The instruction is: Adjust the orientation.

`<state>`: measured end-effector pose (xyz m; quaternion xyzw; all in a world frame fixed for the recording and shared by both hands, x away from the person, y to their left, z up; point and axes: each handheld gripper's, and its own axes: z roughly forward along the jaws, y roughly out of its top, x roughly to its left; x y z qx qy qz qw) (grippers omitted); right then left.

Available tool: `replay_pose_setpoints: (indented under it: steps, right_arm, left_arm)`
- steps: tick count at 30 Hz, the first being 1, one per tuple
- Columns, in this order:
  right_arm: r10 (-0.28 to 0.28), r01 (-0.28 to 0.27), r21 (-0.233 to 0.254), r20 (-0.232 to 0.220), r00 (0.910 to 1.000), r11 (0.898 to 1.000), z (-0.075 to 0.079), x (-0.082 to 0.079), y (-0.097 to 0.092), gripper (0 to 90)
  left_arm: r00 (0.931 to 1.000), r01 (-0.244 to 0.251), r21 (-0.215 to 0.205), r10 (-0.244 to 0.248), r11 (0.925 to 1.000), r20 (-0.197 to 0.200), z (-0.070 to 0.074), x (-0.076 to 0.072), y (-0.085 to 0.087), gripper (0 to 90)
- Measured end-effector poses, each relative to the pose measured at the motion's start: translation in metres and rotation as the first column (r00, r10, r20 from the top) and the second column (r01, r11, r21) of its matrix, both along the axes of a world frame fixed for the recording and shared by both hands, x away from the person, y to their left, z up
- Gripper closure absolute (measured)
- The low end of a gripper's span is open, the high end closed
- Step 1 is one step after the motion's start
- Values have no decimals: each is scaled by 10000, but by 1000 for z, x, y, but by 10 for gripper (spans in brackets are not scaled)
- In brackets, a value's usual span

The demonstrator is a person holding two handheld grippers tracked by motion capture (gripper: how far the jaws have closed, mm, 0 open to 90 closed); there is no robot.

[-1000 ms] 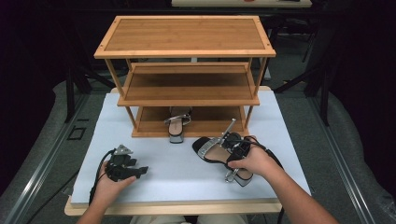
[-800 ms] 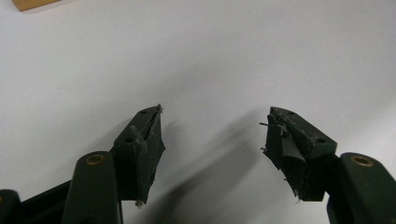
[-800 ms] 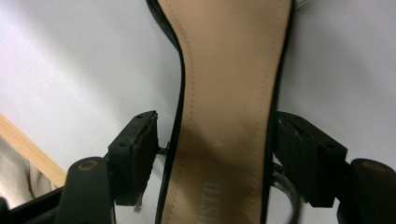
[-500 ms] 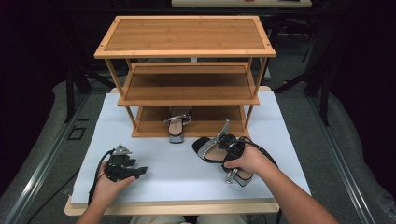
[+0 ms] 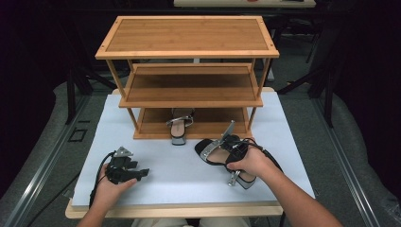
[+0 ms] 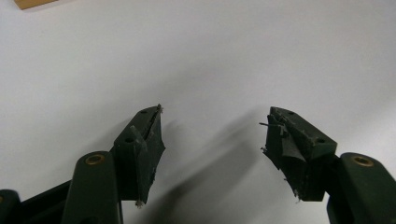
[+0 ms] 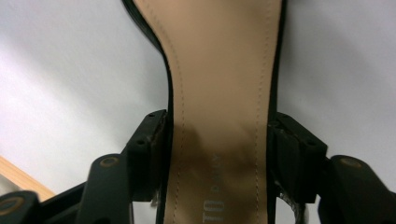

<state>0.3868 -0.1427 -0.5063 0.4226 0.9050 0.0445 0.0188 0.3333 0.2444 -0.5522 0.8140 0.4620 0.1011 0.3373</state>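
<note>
A black sandal (image 5: pixel 207 150) with a tan insole lies on the white table top, heel toward the person. My right gripper (image 5: pixel 232 147) sits over its middle. Its jaws have just been closing with the sandal between them. In the right gripper view the pads (image 7: pixel 149 154) press on both edges of the sandal's sole (image 7: pixel 219 70), so my right gripper (image 7: pixel 217 149) is shut on it. A matching sandal (image 5: pixel 179 126) stands on the rack's bottom shelf. My left gripper (image 5: pixel 140 174) rests open on the table at the left, and in its own view my left gripper (image 6: pixel 215 135) has nothing between its jaws.
A three-tier wooden shoe rack (image 5: pixel 189 35) stands at the back of the white table top (image 5: pixel 175 184). Its top and middle shelves are bare. The table's wooden front edge (image 5: pixel 175 210) runs close to the person's forearms.
The right hand has edged slightly left over the black sandal and its gripper has closed in on the sole. The left hand and its gripper have not moved.
</note>
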Motion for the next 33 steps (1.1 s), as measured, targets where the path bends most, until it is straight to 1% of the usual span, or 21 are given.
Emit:
replay_pose_setpoints:
  steps: [3,4,8,10,11,13,14,15,16,18,19,20,21,22,23,25,26,27,28,30,33]
  right_arm:
    - [-74,73,132,60,10000,9999,2,-3,-3,417]
    - [-97,92,262,206,9997,9996,2,-4,-5,418]
    - [-235,222,321,408,9989,9992,4,-6,-9,418]
    - [-262,234,516,527,9983,9984,6,-6,-13,418]
    - [-332,292,900,426,9985,9955,10,-6,-17,418]
    - [-379,331,900,527,9979,9954,12,-6,-19,419]
    - [-546,490,581,993,9936,9971,18,-7,-22,419]
    - [-585,495,976,909,9941,9940,20,-6,-25,419]
    - [-585,495,976,909,9941,9940,20,-6,-25,419]
    - [-815,710,1098,949,9921,9914,25,-5,-28,419]
    - [-994,869,1176,1046,9895,9892,28,-2,-29,419]
    - [-994,869,1176,1046,9895,9892,28,-2,-29,419]
    - [-1187,1052,1166,1159,9861,9876,28,3,-29,419]
    - [-1187,1052,1166,1159,9861,9876,28,3,-29,419]
    - [-1325,1179,1202,1217,9837,9857,27,10,-26,419]
    - [-1424,1282,1153,1249,9819,9850,26,13,-24,419]
    - [-1497,1342,1245,1247,9808,9831,25,17,-23,419]
    - [-1704,1535,1277,1338,9763,9799,23,23,-18,418]
    - [-1704,1535,1277,1338,9763,9799,23,23,-18,418]
    - [-1970,1791,1340,1351,9711,9747,19,31,-11,418]
    - [-2098,1931,1313,1283,9693,9724,17,35,-6,418]
  left_arm:
    - [10000,13,-25,-13,10000,20,0,0,0,362]
    - [10000,7,-30,-7,10000,-7,0,0,0,362]
    - [10000,-9,-28,9,10000,-5,0,0,0,362]
    - [10000,-18,-31,18,10000,15,0,0,0,362]
    - [10000,-23,-37,23,10000,14,0,0,0,362]
    - [10000,-27,-26,27,10000,-7,0,0,0,362]
    - [10000,-20,-23,20,10000,-26,0,0,0,362]
    - [10000,-17,-36,17,10000,-30,0,0,0,362]
    - [10000,-17,-36,17,10000,-30,0,0,0,362]
    - [10000,-81,-73,81,9999,-42,0,0,0,362]
    - [10000,-36,-63,36,10000,-32,0,1,0,362]
    - [10000,-36,-63,36,10000,-32,0,1,0,362]
    - [10000,-59,-40,59,10000,-26,0,0,0,361]
    - [10000,-59,-40,59,10000,-26,0,0,0,361]
    - [10000,-28,-26,28,10000,-16,0,0,0,361]
    - [10000,-32,-55,32,10000,-30,0,0,0,361]
    - [10000,-59,-80,59,10000,-51,0,0,0,361]
    - [10000,-54,-116,54,9999,-31,0,1,1,361]
    - [10000,-54,-116,54,9999,-31,0,1,1,361]
    - [10000,-38,-148,37,9999,-23,0,1,1,362]
    - [10000,-30,-150,29,9999,-20,-1,1,2,361]
